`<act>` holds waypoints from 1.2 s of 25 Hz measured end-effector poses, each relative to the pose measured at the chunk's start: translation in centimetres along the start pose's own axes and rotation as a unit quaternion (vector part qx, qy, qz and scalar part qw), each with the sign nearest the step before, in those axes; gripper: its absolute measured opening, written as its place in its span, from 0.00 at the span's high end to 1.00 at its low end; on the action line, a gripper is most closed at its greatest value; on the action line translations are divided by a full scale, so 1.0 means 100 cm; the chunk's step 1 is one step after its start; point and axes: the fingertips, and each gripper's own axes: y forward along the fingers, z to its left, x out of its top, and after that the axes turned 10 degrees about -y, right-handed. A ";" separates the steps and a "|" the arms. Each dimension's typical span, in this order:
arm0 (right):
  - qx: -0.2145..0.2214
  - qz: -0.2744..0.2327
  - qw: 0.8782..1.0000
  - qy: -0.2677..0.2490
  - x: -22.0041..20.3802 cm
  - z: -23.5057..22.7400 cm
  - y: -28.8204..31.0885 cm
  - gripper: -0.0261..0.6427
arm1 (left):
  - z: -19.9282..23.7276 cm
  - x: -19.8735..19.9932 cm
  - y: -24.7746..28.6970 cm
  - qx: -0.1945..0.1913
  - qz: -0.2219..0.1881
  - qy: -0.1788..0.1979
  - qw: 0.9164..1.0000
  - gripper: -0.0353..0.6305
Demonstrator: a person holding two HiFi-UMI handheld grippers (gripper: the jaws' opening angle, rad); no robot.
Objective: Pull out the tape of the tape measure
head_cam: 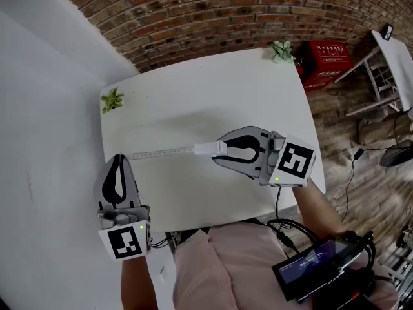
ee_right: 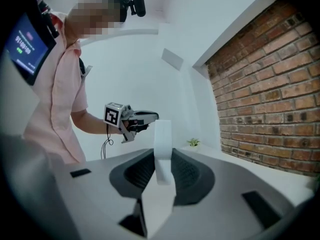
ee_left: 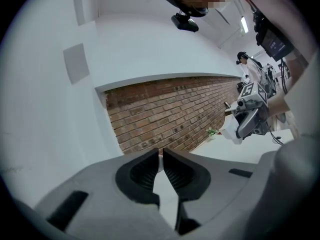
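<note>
Some tape (head_cam: pixel 164 152) was drawn from the tape measure (head_cam: pixel 210 149), which was clamped in the right gripper (head_cam: pixel 221 148). The left gripper (head_cam: pixel 119 159) was closed near the tape's end, and more pulling likely remained.

White table (head_cam: pixel 193 89) in front of a red-brown brick wall (head_cam: pixel 226 8) with pale mortar lines. A small green plant (head_cam: pixel 112 100) sits at one corner, a second green plant (head_cam: pixel 282 51) at another. The left gripper (head_cam: pixel 119 159) and right gripper (head_cam: pixel 222 149) are light grey with black pads. The left cube (head_cam: pixel 126 241) and right cube (head_cam: pixel 295 161) are white with black square markers. The tape measure case (head_cam: pixel 208 149) is white, its tape (head_cam: pixel 161 153) pale with faint darker marks. Red crate (head_cam: pixel 329 60), brown floor (head_cam: pixel 335 141), pale pink shirt (head_cam: pixel 232 263).
</note>
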 end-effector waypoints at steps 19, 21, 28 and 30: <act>0.000 0.016 1.000 -0.005 -0.005 0.000 -0.011 0.81 | 0.013 -0.011 -0.009 0.023 0.021 0.023 0.999 0.90; 0.001 0.015 1.000 -0.005 -0.004 0.000 -0.012 0.81 | 0.014 -0.012 -0.009 0.024 0.022 0.020 0.999 0.90; 0.002 0.022 1.000 -0.006 -0.005 0.001 -0.015 0.81 | 0.027 -0.018 -0.009 0.041 0.018 -0.003 0.999 0.90; -0.004 0.025 1.000 -0.005 -0.006 -0.002 -0.019 0.81 | 0.033 -0.020 -0.009 0.050 0.021 -0.009 0.998 0.90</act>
